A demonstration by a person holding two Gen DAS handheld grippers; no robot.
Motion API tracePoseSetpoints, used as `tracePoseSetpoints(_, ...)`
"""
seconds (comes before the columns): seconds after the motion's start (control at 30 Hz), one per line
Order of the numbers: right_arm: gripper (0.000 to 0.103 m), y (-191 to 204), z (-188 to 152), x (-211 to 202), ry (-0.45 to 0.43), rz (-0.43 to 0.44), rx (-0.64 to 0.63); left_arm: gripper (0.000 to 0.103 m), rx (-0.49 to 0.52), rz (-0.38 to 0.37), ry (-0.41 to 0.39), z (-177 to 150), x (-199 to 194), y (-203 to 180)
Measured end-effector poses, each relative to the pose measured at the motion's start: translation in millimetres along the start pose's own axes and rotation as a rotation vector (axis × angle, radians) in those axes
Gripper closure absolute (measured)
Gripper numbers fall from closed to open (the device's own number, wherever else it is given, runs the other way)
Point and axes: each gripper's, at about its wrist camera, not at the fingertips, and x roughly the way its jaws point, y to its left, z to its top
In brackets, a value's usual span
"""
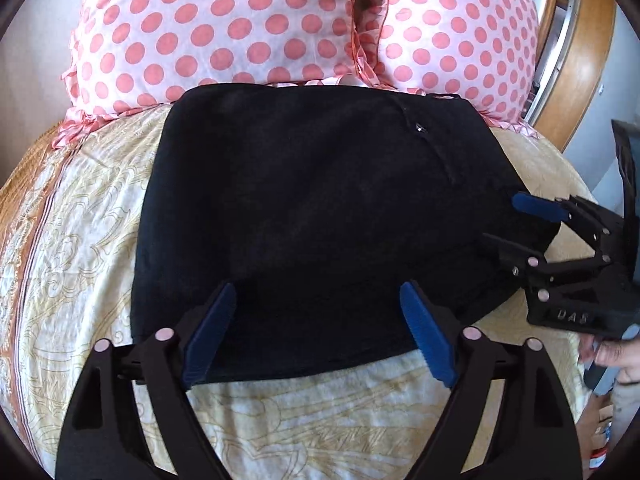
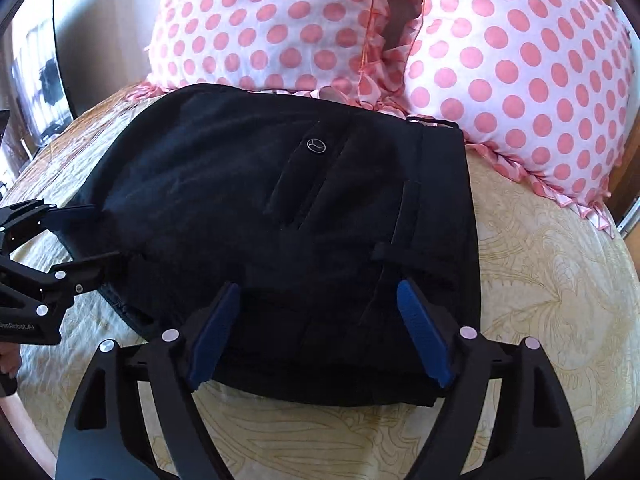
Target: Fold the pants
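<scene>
Black pants (image 1: 320, 216) are lying folded into a thick, roughly square bundle on the bed (image 1: 80, 240), far edge touching two puffy white pillows (image 1: 224, 28) w/ pink polka dots and pleated satin ruffle trim. Fabric is looking matte and soft, slightly fuzzy; in the right wrist view a round metal button (image 2: 315, 146), a welt pocket slit and a belt loop (image 2: 394, 254) are showing on the top layer, w/ the waistband running along the right side. Bedsheet is cream cotton w/ tan scrollwork print and a rust stripe band at the left.

Left tongs (image 1: 320, 336) are hovering over the near edge of the bundle, blue ribbed pads (image 1: 210, 332) spread wide, nothing btwn them. Right tongs (image 2: 320, 334) are likewise gaping wide over the near edge at the waistband side, gripping nothing. In the left wrist view the right tongs are reaching in over the bundle's right edge, black plastic linkage w/ silver pins showing.
</scene>
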Motion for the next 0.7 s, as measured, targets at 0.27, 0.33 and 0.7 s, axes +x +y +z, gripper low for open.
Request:
tracePoseSetpoints(0.27,0.001,-8.5,-40.8,-61.3,-0.132,0.029,0.230,0.002,-0.019,0.086,-0.142,-44.4,-67.2,5.3)
tracePoseSetpoints(0.33,0.001,-1.8,-56.8,-68.3,-0.135,0.031,0.244,0.002,-0.033,0.090,-0.145,-59.9,-75.4,7.6)
tracePoseSetpoints(0.7,0.001,27.2,-89.1,-65.3,-0.108,-0.055,0.220,0.002,-0.046,0.136,-0.113,-95.3,-77.7,6.4)
